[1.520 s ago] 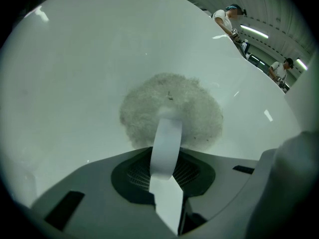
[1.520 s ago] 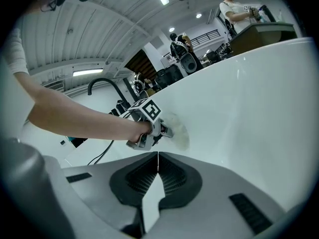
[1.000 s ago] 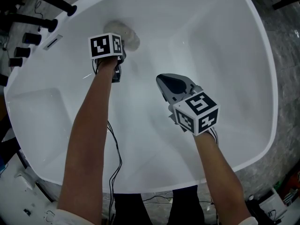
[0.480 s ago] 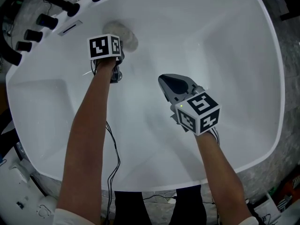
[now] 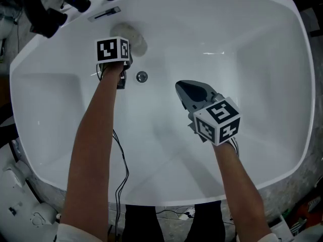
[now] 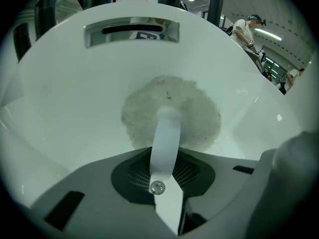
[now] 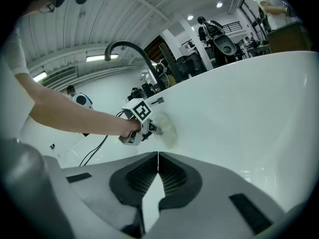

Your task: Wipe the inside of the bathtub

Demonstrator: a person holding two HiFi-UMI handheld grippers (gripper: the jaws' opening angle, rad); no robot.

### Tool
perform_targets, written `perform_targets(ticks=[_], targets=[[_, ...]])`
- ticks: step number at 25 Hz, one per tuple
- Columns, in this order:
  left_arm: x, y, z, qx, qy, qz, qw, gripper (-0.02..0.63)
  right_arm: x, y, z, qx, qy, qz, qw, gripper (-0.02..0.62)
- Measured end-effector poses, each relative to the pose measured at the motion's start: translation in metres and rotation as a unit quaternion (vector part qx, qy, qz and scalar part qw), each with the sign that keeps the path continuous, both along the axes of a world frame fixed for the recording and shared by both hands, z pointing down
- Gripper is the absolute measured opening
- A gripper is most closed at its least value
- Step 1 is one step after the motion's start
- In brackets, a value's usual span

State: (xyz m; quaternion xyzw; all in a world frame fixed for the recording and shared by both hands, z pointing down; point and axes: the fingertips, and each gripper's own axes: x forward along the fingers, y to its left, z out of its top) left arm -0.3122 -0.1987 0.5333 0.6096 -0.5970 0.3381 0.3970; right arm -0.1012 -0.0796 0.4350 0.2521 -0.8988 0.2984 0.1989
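Observation:
The white bathtub [image 5: 262, 74] fills the head view. My left gripper [image 5: 127, 54] is shut on the white strap [image 6: 167, 133] of a round grey-white scrubbing pad [image 6: 171, 108]. The pad [image 5: 133, 39] lies flat against the tub's far wall, just below the overflow slot [image 6: 132, 31]. The right gripper view shows the same pad [image 7: 168, 128] from the side, with the left gripper [image 7: 148, 127] behind it. Over the middle of the tub floor hangs my right gripper [image 5: 184, 88]; its jaws are shut and hold nothing.
A chrome drain [image 5: 142, 76] sits in the floor between the grippers. Black taps and a curved black spout [image 5: 45, 14] stand on the rim at the far left. A black cable [image 5: 122, 160] hangs along my left arm. People and equipment show beyond the rim [image 7: 214, 34].
The head view has shifted, so the drain and more of the far rim now show. The pad stays pressed on the far wall, and the right gripper has barely moved.

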Motion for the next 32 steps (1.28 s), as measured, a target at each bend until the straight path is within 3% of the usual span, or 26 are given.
perform_targets(ticks=[10, 18, 24, 32], targets=[[-0.082, 0.026, -0.014, 0.006, -0.004, -0.009, 0.9999, 0.095, -0.082, 0.025, -0.013, 0.006, 0.005, -0.028, 1.0, 0.02], [-0.088, 0.03, -0.012, 0.011, -0.002, -0.003, 0.9999, 0.095, -0.091, 0.028, -0.014, 0.014, 0.008, -0.025, 1.0, 0.02], [-0.15, 0.044, -0.002, 0.01, -0.012, -0.013, 0.9998, 0.095, -0.137, 0.039, 0.0, 0.011, 0.011, -0.031, 0.999, 0.02], [-0.199, 0.058, -0.001, 0.01, -0.016, -0.011, 0.9998, 0.095, -0.184, 0.056, 0.003, 0.011, 0.013, -0.044, 0.999, 0.02]])
